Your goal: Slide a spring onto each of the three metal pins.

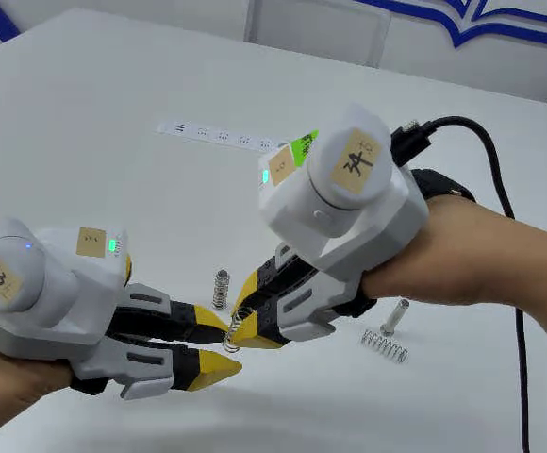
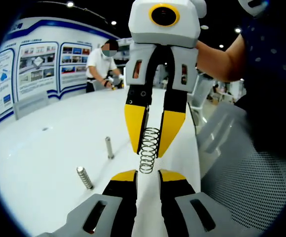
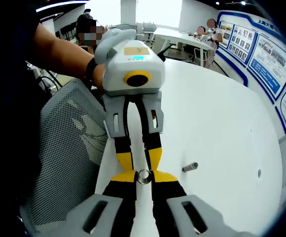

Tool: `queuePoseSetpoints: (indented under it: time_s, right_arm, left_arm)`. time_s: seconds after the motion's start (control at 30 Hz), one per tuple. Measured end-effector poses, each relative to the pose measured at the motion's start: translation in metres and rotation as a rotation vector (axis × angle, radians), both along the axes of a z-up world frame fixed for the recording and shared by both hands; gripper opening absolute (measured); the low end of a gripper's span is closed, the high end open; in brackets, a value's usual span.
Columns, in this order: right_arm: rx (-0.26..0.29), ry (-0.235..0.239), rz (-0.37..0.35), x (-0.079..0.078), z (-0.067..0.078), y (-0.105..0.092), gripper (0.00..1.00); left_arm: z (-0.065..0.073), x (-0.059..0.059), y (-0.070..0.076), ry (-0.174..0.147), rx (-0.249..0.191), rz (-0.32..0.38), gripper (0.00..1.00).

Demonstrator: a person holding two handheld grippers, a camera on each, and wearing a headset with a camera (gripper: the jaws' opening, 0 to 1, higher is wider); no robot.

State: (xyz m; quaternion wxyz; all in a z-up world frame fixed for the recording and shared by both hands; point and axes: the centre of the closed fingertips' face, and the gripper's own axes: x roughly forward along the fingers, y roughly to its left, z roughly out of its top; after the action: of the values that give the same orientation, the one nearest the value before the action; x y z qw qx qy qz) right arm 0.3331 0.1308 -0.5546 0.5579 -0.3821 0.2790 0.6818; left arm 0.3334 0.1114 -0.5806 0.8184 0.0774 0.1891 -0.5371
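Two grippers nose to nose above the white table, and the spring sits right between them. The right gripper has it: the yellow fingertips are pinched onto the coil, one on each side. In the right gripper view the spring shows end-on, as a small ring squeezed between those tips. In the left gripper view you get it lengthwise. Its top end is caught between the right gripper's fingertips, and its body runs down towards the left gripper. The lower end stops just short of that gripper's tips.

The left gripper's jaws stand a little apart with bare table showing through the gap, and nothing is clamped between them. In the head view the spring lies against the tip of its upper finger, and the lower finger is clear of it.

Down on the table, just beyond the two sets of tips, a pin with a spring on it stands upright. Off to the far side of the right gripper stands a bare pin, which shows upright in the left gripper view. A loose spring lies flat just beside its foot. Further back a white label strip lies across the table, and a black cable trails off the right gripper.
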Motion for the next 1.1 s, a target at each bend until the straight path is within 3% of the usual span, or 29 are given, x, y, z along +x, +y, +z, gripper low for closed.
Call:
queuePoseSetpoints:
  time_s: [0.3,0.73,1.1]
  right_arm:
    - [-0.021,-0.019,-0.041,0.018,-0.001,-0.016,0.12]
    - [-0.051,-0.058,-0.154,0.065,0.000,-0.044,0.12]
    - [-0.097,-0.095,-0.204,0.096,-0.011,-0.056,0.12]
  left_arm:
    - [-0.004,0.000,0.007,0.011,-0.011,0.043,0.28]
    - [-0.004,-0.001,0.021,0.027,-0.037,0.100,0.38]
    - [-0.009,-0.004,0.026,0.043,-0.038,0.124,0.44]
